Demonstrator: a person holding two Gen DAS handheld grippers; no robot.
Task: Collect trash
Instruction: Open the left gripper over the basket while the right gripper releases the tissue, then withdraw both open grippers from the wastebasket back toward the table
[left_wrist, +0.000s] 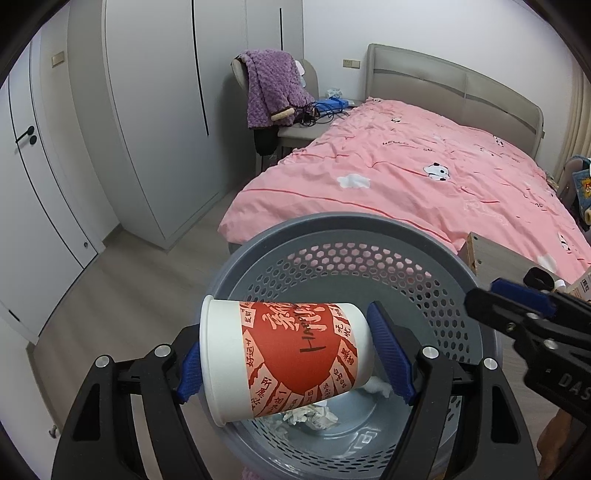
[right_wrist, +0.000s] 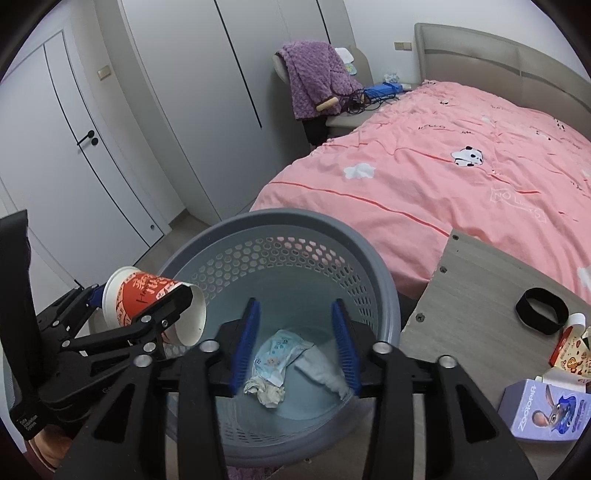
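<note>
A red and white paper cup (left_wrist: 288, 354) lies sideways between the blue pads of my left gripper (left_wrist: 286, 363), which is shut on it above the near rim of a grey perforated waste basket (left_wrist: 332, 225). The right wrist view shows the same cup (right_wrist: 147, 291) at the basket's left edge. My right gripper (right_wrist: 295, 347) hangs over the basket's (right_wrist: 280, 218) mouth, open, with nothing touching its pads. Below it inside the basket lie a light blue wrapper (right_wrist: 277, 354), a crumpled tissue (right_wrist: 267, 393) and a white wad (right_wrist: 325, 373).
A pink bed (right_wrist: 443, 166) stands right behind the basket. A wooden tabletop (right_wrist: 472, 295) to the right carries a black band (right_wrist: 541, 310), a purple tissue box (right_wrist: 546, 413) and a carton (right_wrist: 569, 350). White wardrobe doors and a chair with a purple blanket (right_wrist: 317, 74) line the far wall.
</note>
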